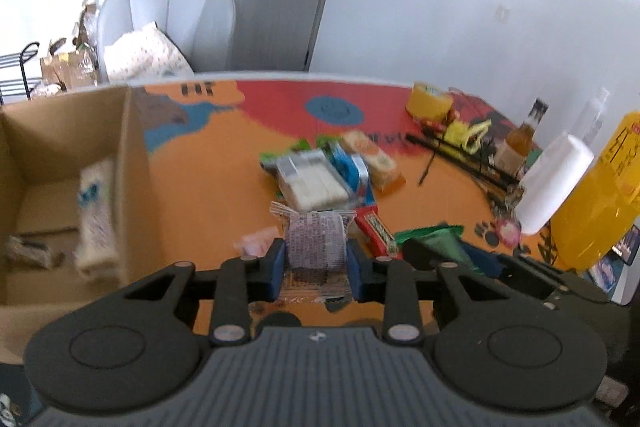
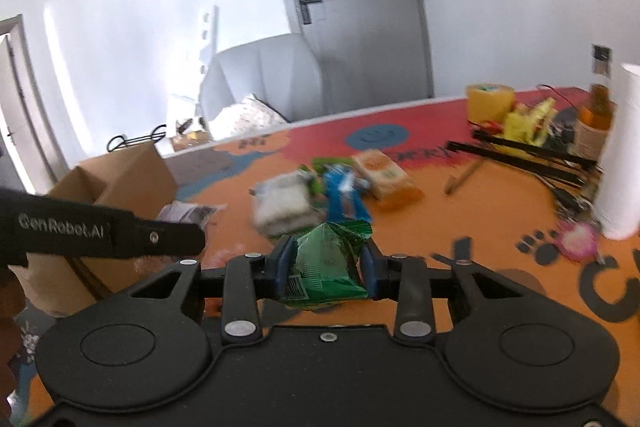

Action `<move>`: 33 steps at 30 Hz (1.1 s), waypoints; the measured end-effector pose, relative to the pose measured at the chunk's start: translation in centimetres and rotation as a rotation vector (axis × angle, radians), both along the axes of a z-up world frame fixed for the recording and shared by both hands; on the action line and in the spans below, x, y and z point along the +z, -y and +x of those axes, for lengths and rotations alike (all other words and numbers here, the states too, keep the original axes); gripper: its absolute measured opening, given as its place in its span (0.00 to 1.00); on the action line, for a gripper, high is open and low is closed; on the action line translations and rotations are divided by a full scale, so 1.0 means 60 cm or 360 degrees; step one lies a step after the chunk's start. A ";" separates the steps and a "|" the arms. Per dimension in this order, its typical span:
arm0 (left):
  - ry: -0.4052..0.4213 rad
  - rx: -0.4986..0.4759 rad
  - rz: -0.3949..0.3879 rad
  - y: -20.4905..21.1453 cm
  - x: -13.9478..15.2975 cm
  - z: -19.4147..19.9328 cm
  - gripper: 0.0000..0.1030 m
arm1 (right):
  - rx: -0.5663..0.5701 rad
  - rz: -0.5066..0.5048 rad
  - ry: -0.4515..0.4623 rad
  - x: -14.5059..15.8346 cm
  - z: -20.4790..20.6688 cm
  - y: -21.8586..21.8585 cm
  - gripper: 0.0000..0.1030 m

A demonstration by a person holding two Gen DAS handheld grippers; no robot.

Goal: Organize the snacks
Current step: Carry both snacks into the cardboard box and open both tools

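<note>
Left tongs [image 1: 316,259]: clamped on a clear wrapper [image 1: 317,241] with dark print, held above the bench [image 1: 224,187]. Blue pads [image 1: 279,263] press both sides of the packet.

Right tongs [image 2: 326,267]: clamped on a crumpled green bag [image 2: 326,267], also lifted off the bench. In the left view that bag shows just right of the left tongs, so the two tools sit close side by side.

Box [image 1: 60,187]: open cardboard, at the left of the bench, its right wall edge standing between the interior and the pile. Inside: a white pack with blue print [image 1: 96,215] leaning against the right wall, and a small dark-and-pale item [image 1: 34,251] on the floor at the near left. Much of the box floor is bare.

Pile [image 1: 328,171]: mid-bench, beyond the left tongs; a clear tray of white bars, a blue packet, green packets and an orange packet touching or overlapping. A red bar [image 1: 376,229] and a pink piece [image 1: 258,241] lie nearer, just beside the tongs.

Open orange surface runs between the box wall and the pile.

Right side is crowded: yellow tape roll [image 1: 430,101], brown bottle [image 1: 520,143], white roll [image 1: 554,183], black strips [image 1: 460,155], yellow jug [image 1: 604,195].

Far bench edge is curved, white-rimmed. Both views are motion-blurred.
</note>
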State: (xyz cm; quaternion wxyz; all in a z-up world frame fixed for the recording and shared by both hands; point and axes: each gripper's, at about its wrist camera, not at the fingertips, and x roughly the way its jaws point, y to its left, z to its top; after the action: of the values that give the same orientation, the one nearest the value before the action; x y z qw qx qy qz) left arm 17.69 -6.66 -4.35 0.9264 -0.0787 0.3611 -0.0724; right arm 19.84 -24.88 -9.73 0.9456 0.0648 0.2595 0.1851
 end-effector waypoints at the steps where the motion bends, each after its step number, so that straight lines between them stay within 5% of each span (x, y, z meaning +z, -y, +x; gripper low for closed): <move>1: 0.0014 0.0005 -0.0001 -0.006 0.007 -0.002 0.30 | 0.0013 0.0007 0.0008 0.004 0.001 -0.005 0.33; 16: 0.0136 0.0246 -0.0006 -0.129 0.062 -0.023 0.30 | 0.0248 0.0030 0.0130 0.063 0.009 -0.107 0.33; 33: 0.0063 0.0462 -0.0094 -0.270 0.034 -0.034 0.30 | 0.0422 -0.0002 0.0119 0.090 0.016 -0.218 0.33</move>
State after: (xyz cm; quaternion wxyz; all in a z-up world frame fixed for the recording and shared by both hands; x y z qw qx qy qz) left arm 15.65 9.54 -2.29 0.9313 -0.1559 0.3253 0.0502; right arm 20.79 -11.78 -4.32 0.9219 0.0224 0.2304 0.3107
